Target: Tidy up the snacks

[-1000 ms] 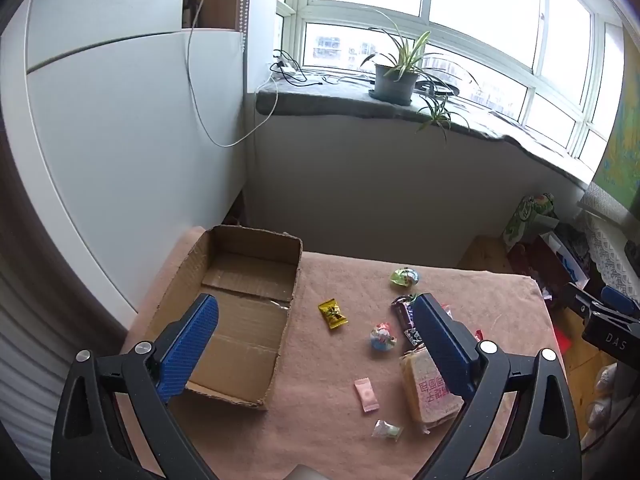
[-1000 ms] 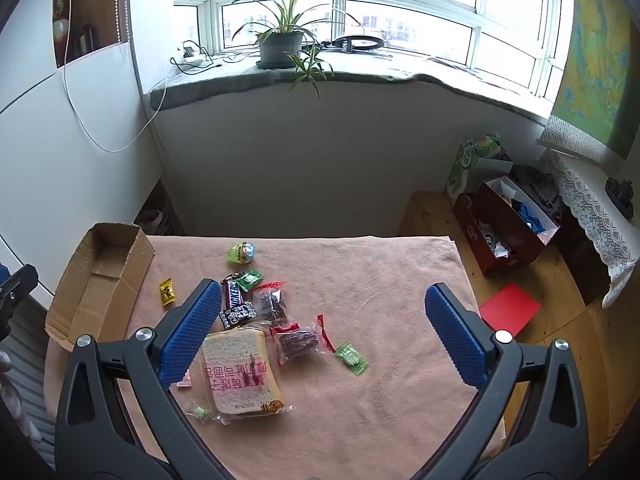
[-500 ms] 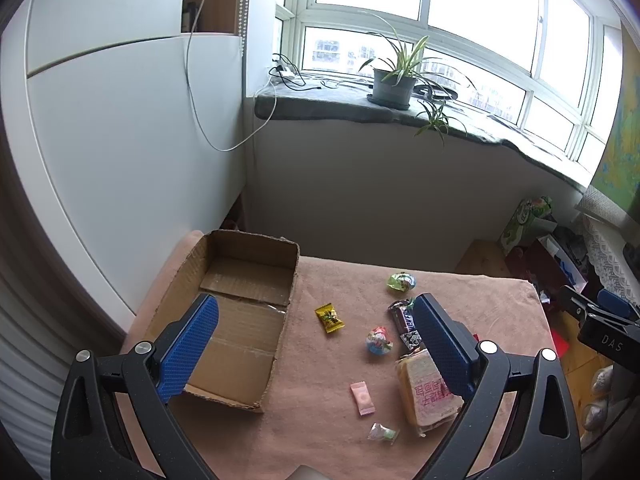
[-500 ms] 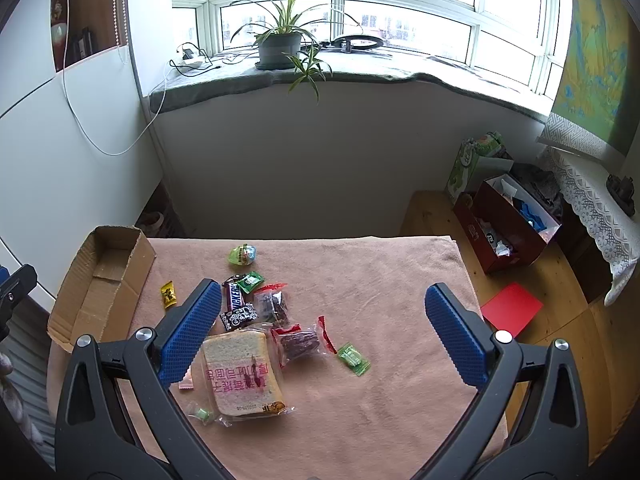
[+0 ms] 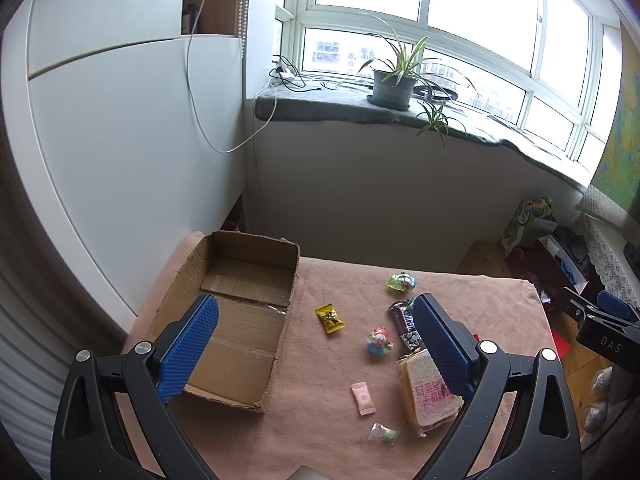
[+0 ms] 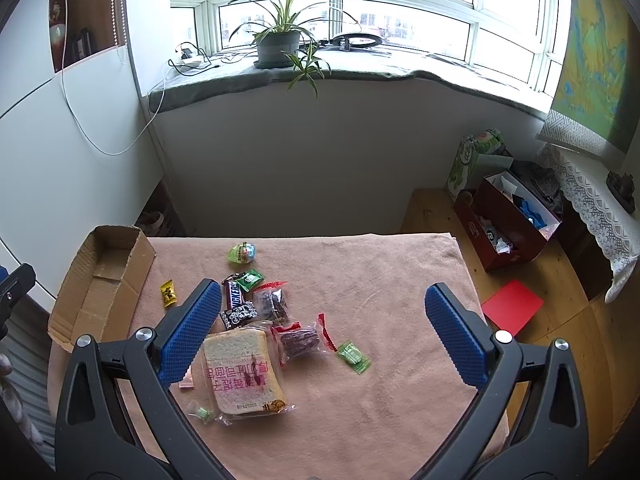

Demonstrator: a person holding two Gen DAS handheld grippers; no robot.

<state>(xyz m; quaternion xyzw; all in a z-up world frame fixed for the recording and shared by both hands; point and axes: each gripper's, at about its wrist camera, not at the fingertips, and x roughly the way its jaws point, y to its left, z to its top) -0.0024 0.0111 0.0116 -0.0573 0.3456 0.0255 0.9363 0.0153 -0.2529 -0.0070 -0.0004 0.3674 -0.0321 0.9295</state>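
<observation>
An open cardboard box (image 5: 236,316) (image 6: 104,276) lies empty at the left end of a table with a pinkish cloth (image 6: 384,280). Snacks are scattered to its right: a wrapped bread slice (image 6: 242,368) (image 5: 428,392), a Snickers bar (image 6: 234,294) (image 5: 404,320), a yellow candy (image 5: 329,318) (image 6: 168,292), a green egg-shaped sweet (image 6: 242,253) (image 5: 401,282), a round colourful sweet (image 5: 379,341), a pink sachet (image 5: 363,398), and a small green candy (image 6: 353,356). My left gripper (image 5: 316,340) hangs open above the box's right edge. My right gripper (image 6: 320,328) hangs open above the snack pile. Both hold nothing.
Past the table's right end, on a wooden floor, stand an open red box (image 6: 508,224), a green bag (image 6: 476,160) and a red sheet (image 6: 512,306). A windowsill with a potted plant (image 6: 278,44) runs behind. A white cabinet wall (image 5: 120,152) lies left.
Both grippers have risen slightly, so the table and snacks look a little smaller and lower in view. Nothing was taken hold of; both stay open.
</observation>
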